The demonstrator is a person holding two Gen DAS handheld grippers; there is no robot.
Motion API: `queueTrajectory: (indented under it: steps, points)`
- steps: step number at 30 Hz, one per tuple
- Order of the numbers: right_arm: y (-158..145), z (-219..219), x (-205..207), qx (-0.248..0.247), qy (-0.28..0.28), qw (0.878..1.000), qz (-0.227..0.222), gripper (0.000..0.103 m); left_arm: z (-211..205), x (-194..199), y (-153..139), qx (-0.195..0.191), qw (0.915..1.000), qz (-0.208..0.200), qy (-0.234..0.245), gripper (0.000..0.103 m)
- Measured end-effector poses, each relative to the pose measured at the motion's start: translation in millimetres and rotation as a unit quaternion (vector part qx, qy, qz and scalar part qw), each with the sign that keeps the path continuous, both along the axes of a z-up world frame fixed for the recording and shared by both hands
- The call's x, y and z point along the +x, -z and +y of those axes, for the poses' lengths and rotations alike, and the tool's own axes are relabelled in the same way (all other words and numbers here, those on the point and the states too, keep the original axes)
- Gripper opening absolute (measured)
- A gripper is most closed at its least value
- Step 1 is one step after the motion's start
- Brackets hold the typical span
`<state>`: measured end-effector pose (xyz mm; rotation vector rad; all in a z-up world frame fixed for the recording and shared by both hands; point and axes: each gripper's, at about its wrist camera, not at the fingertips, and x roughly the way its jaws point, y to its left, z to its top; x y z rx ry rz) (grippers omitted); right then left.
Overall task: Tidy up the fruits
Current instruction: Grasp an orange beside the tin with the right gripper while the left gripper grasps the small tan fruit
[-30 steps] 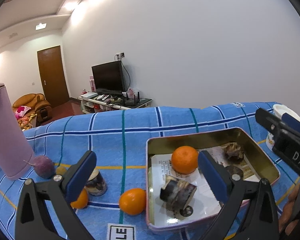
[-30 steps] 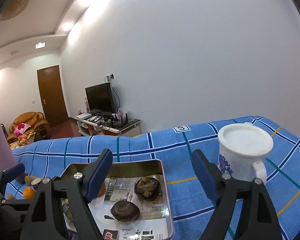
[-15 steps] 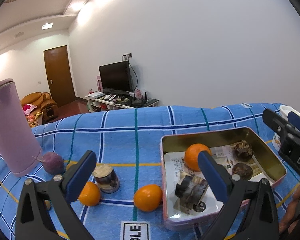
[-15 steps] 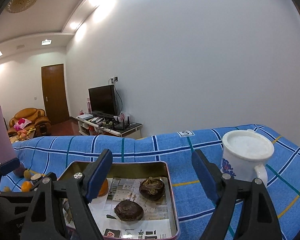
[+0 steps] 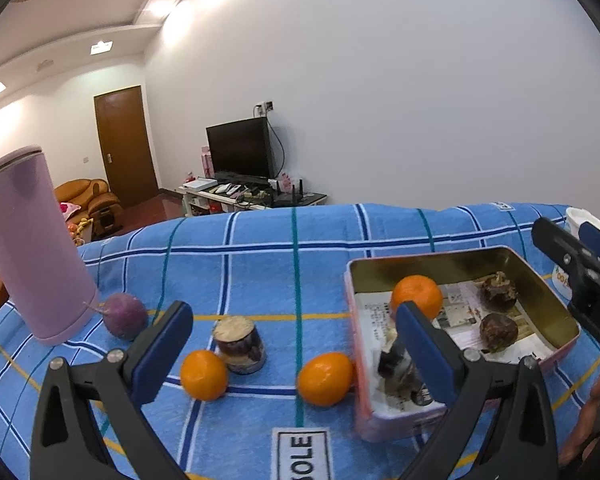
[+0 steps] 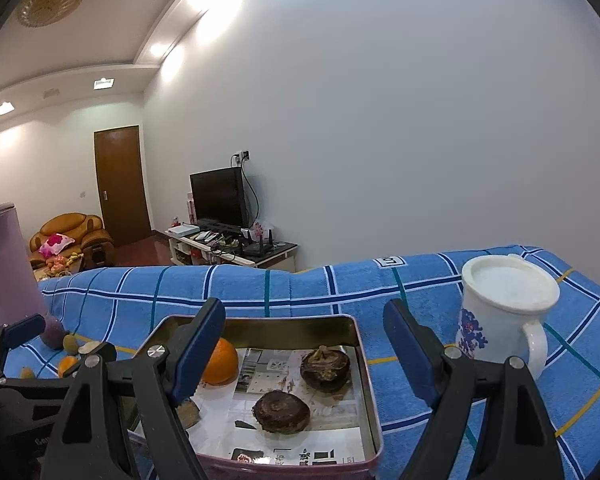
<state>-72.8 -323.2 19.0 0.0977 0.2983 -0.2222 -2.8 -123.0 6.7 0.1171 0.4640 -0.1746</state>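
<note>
I have 2 fisheye views, each looking forward along its own gripper's fingers and tilted a little down at the blue checked cloth. My left wrist camera sits low and near the cloth's near edge, left of the tin tray, facing the far wall and the television. My right wrist camera sits further right, just behind the tray, facing the same way, with the white mug near on its right. Both views share the tray, the purple flask at far left, the television and the door. Each catches the other gripper at its edge.
</note>
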Motion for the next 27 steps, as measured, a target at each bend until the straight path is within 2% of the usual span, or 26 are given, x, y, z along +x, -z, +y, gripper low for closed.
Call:
queueTrajectory:
  steps: [16, 22, 27]
  points:
    - [2, 25, -6, -0.005, -0.028, 1.0, 0.002, 0.082, 48, 3, 7, 0.002, 0.9994, 0.031, -0.018, 0.103]
    - [3, 39, -5, -0.009, -0.039, 0.999, 0.017, 0.082, 80, 11, 9, 0.013, 0.9987, 0.04, -0.029, 0.103]
    - [6, 58, 3, -0.006, -0.072, 0.996, 0.043, 0.082, 115, 23, 12, 0.012, 0.9975, 0.06, -0.034, 0.103]
